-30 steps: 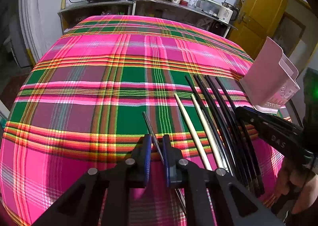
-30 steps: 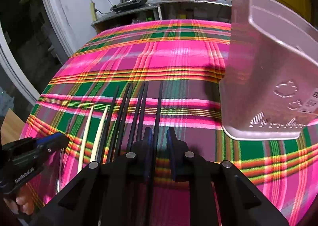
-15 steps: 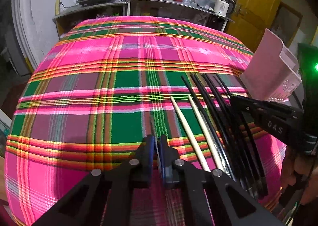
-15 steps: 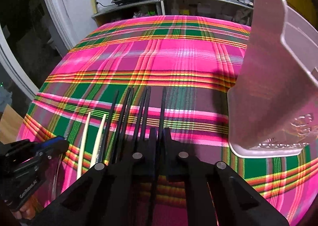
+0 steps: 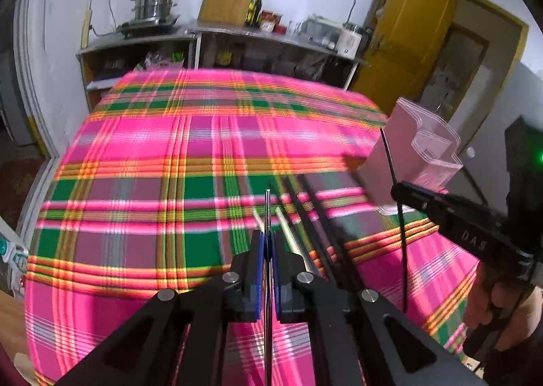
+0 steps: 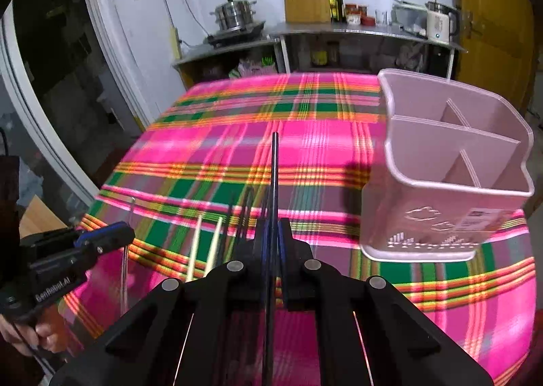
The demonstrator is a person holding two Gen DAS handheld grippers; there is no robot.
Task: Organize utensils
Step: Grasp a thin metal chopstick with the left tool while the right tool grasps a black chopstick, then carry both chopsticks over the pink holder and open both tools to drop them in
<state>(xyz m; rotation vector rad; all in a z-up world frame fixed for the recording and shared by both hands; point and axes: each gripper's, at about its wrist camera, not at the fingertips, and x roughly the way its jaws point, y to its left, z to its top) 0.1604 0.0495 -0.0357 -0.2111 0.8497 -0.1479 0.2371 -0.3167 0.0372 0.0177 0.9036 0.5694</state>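
Note:
My left gripper [image 5: 267,246] is shut on a thin silver chopstick [image 5: 267,206], held clear above the plaid cloth. My right gripper [image 6: 271,240] is shut on one black chopstick [image 6: 274,175], also lifted off the cloth. In the right wrist view the left gripper [image 6: 112,236] appears at the left, with the silver chopstick [image 6: 125,267] hanging from it. Two cream chopsticks [image 6: 213,246] and several black chopsticks [image 6: 244,213] lie on the cloth below. A pink utensil holder [image 6: 424,213] with open compartments stands upright to the right of my right gripper.
The table wears a pink and green plaid cloth [image 5: 152,155]. Behind it runs a metal counter [image 6: 356,31] with a steamer pot [image 6: 234,16], bottles and a kettle. A yellow door [image 5: 407,39] is at the back right. A person's hand [image 6: 37,342] holds the left gripper.
Both grippers shut on their chopsticks and rose, lifting the silver one and one black one off the cloth. The holder now shows from higher up.

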